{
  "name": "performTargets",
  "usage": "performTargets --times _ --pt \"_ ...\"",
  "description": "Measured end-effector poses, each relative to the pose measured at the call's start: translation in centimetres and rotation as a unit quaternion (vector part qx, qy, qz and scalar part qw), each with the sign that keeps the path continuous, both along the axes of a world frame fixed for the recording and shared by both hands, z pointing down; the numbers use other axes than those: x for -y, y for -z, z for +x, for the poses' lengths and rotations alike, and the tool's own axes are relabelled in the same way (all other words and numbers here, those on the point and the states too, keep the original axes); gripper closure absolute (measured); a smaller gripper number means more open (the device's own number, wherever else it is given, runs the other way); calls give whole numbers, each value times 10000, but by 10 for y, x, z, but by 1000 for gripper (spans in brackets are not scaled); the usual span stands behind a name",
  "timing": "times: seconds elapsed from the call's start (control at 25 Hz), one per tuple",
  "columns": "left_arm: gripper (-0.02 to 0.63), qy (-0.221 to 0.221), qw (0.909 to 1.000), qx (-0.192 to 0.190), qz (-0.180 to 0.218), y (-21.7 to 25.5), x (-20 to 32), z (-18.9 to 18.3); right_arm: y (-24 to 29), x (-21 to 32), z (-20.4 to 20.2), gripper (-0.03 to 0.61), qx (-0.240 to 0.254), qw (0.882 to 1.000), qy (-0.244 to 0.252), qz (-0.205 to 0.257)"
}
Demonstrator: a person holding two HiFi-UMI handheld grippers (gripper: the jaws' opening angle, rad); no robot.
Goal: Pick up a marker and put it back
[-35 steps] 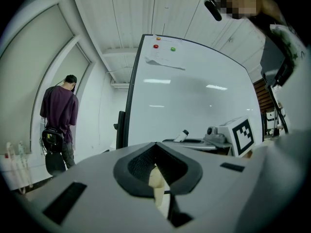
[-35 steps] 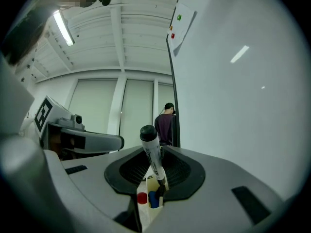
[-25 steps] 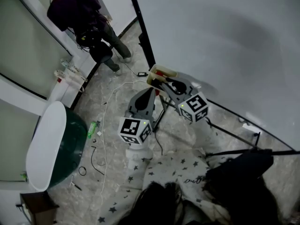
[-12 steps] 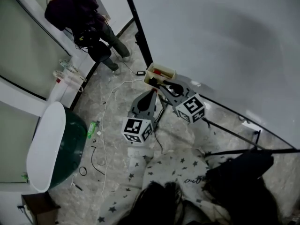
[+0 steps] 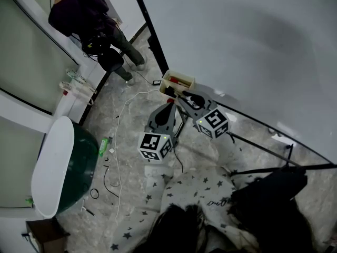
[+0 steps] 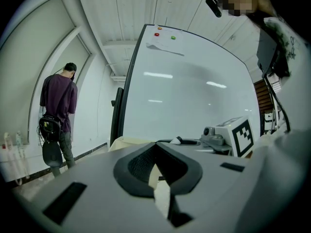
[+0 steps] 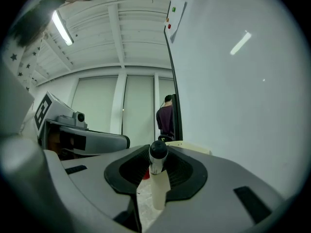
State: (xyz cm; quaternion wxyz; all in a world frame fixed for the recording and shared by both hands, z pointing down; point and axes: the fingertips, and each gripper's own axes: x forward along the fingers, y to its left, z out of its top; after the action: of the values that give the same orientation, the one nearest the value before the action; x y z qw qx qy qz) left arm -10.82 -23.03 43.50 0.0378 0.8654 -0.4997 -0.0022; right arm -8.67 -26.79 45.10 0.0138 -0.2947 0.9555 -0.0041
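A white marker with a black cap (image 7: 157, 174) stands upright between the jaws of my right gripper (image 7: 156, 155), which is shut on it. In the head view that gripper (image 5: 172, 93) reaches to the cream marker tray (image 5: 185, 79) at the foot of the whiteboard. A red marker (image 5: 178, 81) lies in the tray. My left gripper (image 5: 169, 105) points up at the tray from just below. Its jaws (image 6: 155, 147) are together with nothing between them. The tray's edge (image 6: 127, 142) shows behind them.
The whiteboard (image 5: 242, 41) on its black stand fills the upper right. Stand legs (image 5: 263, 147) cross the floor at the right. A person in a purple top (image 5: 84, 15) stands at the far left corner. A green and white tub (image 5: 60, 162) and loose cables (image 5: 117, 141) lie on the left.
The head view has drifted slightly. Both grippers keep their places by the tray, and the right one still holds the marker.
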Motion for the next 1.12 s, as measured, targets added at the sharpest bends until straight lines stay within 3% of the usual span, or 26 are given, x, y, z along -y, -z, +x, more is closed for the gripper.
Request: performTargets --times 0.52,0.76,1.12 --pt "614 23 10000 -40 67 12 -14 9 23 -14 16 494 82 9997 -102 217" --pt "614 7 9998 -11 192 37 -18 16 66 -28 25 494 321 9985 -57 436" --pt "614 -284 9986 54 441 84 -30 30 122 -52 33 495 641 9971 285 288"
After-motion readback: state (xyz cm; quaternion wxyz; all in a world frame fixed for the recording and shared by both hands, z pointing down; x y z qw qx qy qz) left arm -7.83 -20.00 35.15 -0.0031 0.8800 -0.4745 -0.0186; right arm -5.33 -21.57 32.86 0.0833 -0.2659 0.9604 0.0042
